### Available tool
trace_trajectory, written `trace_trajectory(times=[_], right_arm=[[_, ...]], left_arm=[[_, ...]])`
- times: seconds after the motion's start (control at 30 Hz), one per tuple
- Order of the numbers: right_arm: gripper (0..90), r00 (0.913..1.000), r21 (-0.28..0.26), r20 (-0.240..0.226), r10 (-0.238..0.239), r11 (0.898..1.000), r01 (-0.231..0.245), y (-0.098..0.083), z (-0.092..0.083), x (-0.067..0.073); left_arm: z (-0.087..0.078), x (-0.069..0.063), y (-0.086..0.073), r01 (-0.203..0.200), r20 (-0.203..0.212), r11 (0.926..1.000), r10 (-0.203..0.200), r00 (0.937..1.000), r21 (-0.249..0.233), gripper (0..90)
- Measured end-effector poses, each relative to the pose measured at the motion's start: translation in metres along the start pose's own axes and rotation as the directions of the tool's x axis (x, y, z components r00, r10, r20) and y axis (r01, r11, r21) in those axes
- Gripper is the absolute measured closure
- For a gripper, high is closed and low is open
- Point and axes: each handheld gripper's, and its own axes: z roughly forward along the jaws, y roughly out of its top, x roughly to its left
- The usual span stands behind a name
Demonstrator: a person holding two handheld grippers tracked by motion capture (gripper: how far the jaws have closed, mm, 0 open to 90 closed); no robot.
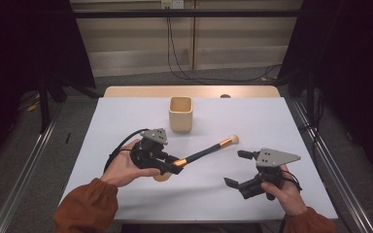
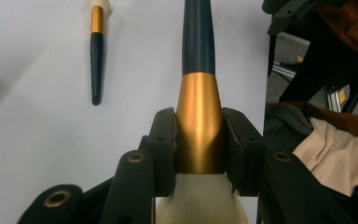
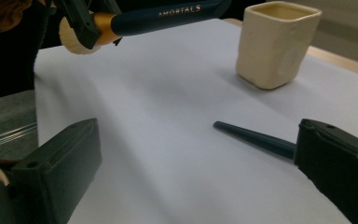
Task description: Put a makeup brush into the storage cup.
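- The left gripper, held in the person's left hand, has its fingers pinched on the gold metal ferrule of a large make-up brush with a dark navy handle.
- In the left gripper view the two black fingers press on either side of the ferrule, with the pale, fluffy bristle head bulging out just below them and the navy handle running up and away.
- In the high view the large brush is lifted off the white worktop. Its handle slants up and to the right from the left gripper, and its bristle head shows just below that gripper.
- The right gripper view shows pale lettering along the navy handle.
- A second, smaller make-up brush with a navy handle, gold band and pale tip lies flat on the worktop between the two grippers. In the high view the raised handle of the large brush crosses it, so only its gold band and pale tip are seen there.
- The right gripper, in the person's right hand, has its fingers spread wide with nothing between them. It sits near the front right of the worktop, just beside the smaller brush.
- A cream-coloured, square-sided ceramic cup stands upright near the middle back of the worktop, well apart from both grippers.
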Motion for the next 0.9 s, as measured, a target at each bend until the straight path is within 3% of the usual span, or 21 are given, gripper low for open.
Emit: trace_trajectory(times=[0.07,0.27,0.37,0.43,0.63,0.73,0.9], right_arm=[[0.6,0.9994,0.018,-0.035,0.006,1.0,-0.006,0.004,0.002,-0.001],[1.3,0.9987,0.04,-0.044,-0.027,0.999,0.029,0.016,0.008,-0.002],[7.1,0.9946,0.104,-0.095,-0.042,0.993,0.052,0.021,0.013,-0.004],[4.4,0.9921,0.131,-0.114,-0.052,0.989,0.067,0.024,0.016,-0.004],[3.1,0.9812,0.218,-0.176,-0.08,0.969,0.118,0.033,0.023,-0.003],[3.0,0.9792,0.253,-0.174,-0.104,0.956,0.147,0.038,0.026,-0.005],[2.9,0.9644,0.299,-0.231,-0.128,0.934,0.196,0.044,0.033,-0.007]], left_arm=[[0.0,0.0,0.001,-0.007,-0.006,0.9998,0.007,1.0,0.02,66.7],[0.003,-0.002,0.005,-0.031,0.002,0.9966,0.031,0.9995,0.076,66.7],[0.006,-0.004,0.006,-0.033,0.015,0.9954,0.031,0.9994,0.09,66.7],[0.009,-0.006,0.006,-0.04,0.02,0.9928,0.038,0.9991,0.113,66.7],[0.015,-0.006,0.006,-0.042,0.02,0.9896,0.039,0.999,0.137,66.7],[0.015,-0.005,0.006,-0.042,0.019,0.987,0.04,0.999,0.155,66.7],[0.015,-0.003,0.006,-0.04,0.023,0.9859,0.037,0.9991,0.163,66.7]])
